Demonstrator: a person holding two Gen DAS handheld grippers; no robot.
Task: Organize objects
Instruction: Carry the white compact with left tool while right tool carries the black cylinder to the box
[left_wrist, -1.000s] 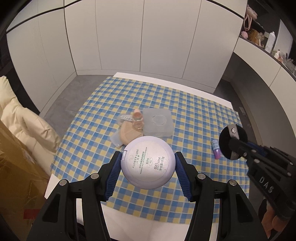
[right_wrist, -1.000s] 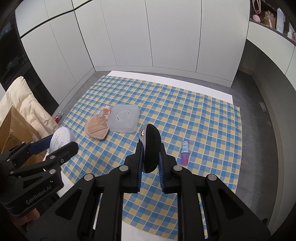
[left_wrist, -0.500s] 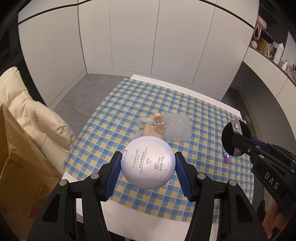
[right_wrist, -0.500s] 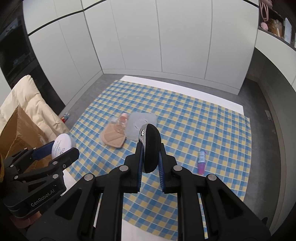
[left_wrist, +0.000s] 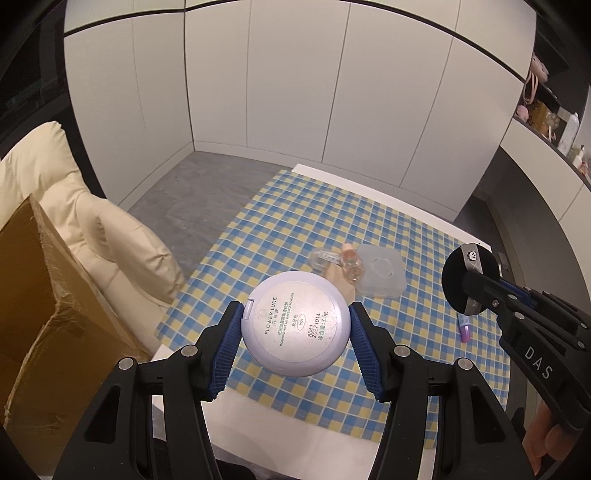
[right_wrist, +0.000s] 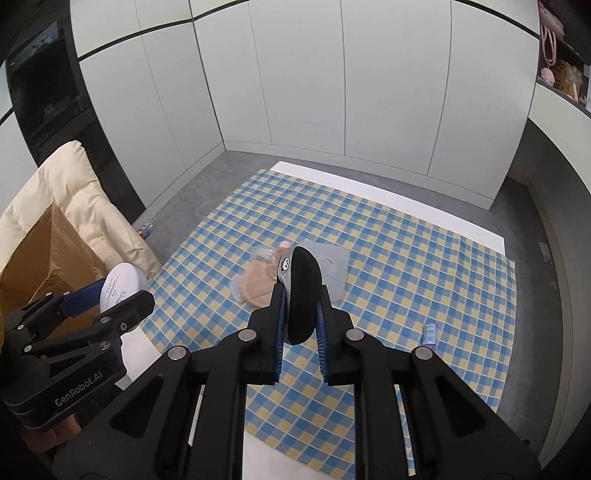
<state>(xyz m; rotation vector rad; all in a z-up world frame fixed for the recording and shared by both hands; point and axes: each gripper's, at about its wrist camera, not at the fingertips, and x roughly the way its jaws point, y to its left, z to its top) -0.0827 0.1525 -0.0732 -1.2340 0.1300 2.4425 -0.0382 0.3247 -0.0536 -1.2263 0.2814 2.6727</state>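
My left gripper is shut on a round lavender powder compact, label side toward the camera, held above the table's near edge. My right gripper is shut on a flat black round puff with a small panda tag, held on edge. In the left wrist view the puff shows at the right, held by the right gripper. In the right wrist view the compact shows at the left. Both hang over the checked tablecloth.
On the cloth lie a translucent square box, a peach sponge, a small pink bottle and a clear case. A purple tube lies at the right. A cardboard box and cream cushion stand left.
Both grippers have drawn back and up from the table with their loads; the items on the cloth look smaller and farther, and the cardboard box has come further into view at the left.
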